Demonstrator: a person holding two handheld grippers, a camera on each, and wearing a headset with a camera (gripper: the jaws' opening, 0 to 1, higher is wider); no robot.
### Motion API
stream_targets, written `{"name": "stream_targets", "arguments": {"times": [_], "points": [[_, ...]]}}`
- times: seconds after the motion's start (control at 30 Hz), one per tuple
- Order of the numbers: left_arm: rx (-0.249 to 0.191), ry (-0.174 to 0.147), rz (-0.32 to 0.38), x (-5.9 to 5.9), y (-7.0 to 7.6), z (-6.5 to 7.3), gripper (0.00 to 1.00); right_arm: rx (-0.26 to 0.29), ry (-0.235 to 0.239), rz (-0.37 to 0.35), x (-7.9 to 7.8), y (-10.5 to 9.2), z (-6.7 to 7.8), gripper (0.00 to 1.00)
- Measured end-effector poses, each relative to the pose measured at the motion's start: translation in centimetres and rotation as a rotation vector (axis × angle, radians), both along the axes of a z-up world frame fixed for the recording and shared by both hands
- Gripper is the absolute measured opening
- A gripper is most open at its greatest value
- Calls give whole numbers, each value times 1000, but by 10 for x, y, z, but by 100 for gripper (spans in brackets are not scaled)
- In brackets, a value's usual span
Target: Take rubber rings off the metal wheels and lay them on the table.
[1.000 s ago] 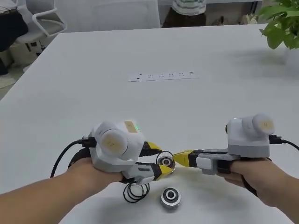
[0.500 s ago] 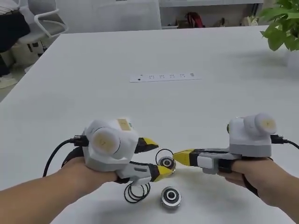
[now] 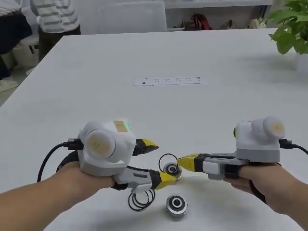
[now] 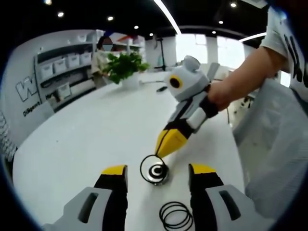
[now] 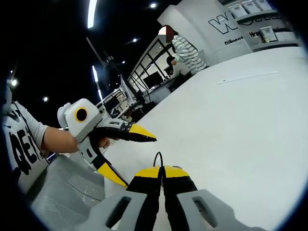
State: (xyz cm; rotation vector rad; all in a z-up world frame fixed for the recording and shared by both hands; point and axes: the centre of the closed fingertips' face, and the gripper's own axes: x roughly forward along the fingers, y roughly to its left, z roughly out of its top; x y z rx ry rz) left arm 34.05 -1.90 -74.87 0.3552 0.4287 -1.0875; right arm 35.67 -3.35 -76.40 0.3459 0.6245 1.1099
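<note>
While the left hand-held gripper (image 4: pixel 159 167) stands with its jaws spread wide, a metal wheel (image 3: pixel 171 169) lies flat on the white bench (image 3: pixel 159 110) in the gap between them. In the head view it sits close to the nearer jaw tip, though I cannot tell whether the two touch. From the right, the right hand-held gripper (image 5: pixel 161 169) reaches in with its yellow-tipped jaws pinched together on a thin black rubber ring (image 4: pixel 143 163). The ring stands up as a loop, one side caught in those jaws and the other down at the wheel. In the right gripper view a short arc of the ring rises just past the closed jaw tips.

Nearer the person, a small heap of loose rings (image 3: pixel 140 199) lies on the bench just left of a second wheel (image 3: pixel 176 204) — the two apart. Farther across the bench a white power strip (image 3: pixel 171 80) lies flat, and a leafy plant (image 3: pixel 291 24) sits at the far right corner — well away from the work.
</note>
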Motion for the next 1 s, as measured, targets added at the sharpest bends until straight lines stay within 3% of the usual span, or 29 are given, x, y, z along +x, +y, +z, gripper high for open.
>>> {"name": "stream_targets", "arguments": {"times": [0.33, 1.0], "points": [[-7, -14, -5, -4, 3, 8, 57, 8, -6, 8, -2, 2, 4, 0], [-27, -42, 13, -7, 23, 30, 65, 17, -11, 28, -6, 8, 10, 0]]}}
